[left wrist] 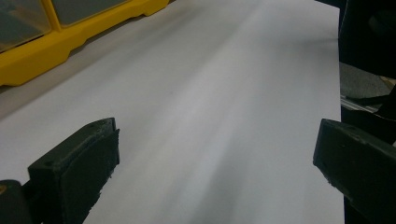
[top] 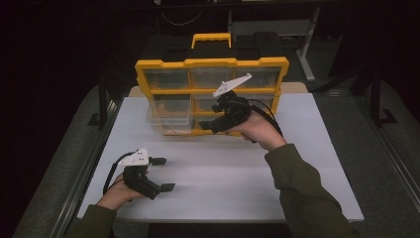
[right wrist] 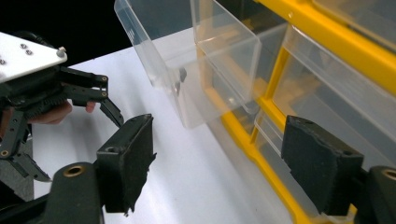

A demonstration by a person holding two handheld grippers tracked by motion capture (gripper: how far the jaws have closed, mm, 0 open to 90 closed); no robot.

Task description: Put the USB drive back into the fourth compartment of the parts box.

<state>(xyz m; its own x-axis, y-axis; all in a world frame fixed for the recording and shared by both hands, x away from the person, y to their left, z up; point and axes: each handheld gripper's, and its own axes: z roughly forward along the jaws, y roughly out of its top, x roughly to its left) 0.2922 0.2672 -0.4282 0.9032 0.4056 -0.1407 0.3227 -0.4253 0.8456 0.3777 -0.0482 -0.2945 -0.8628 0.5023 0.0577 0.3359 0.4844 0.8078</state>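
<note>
Right gripper [right wrist: 217,163] jaws wide, holding nothing; the clear drawer [right wrist: 187,60] sits pulled partway out of the yellow organizer [top: 163,63], just ahead of and above the gap between the jaws, nearer the left jaw. I'd judge it light, thin, rigid plastic, slick and a bit brittle, so pinch the front wall at mid-width rather than a corner, with light force. Left gripper [left wrist: 212,158] also wide, empty, over bare table [left wrist: 224,84], well apart from the drawer.

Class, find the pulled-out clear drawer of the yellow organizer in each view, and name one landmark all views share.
High view: clear drawer juts out at the organizer's lower left.
Left gripper view: not in it.
Right gripper view: upper centre, beyond the open jaws.
Shared landmark: yellow organizer frame.
</note>
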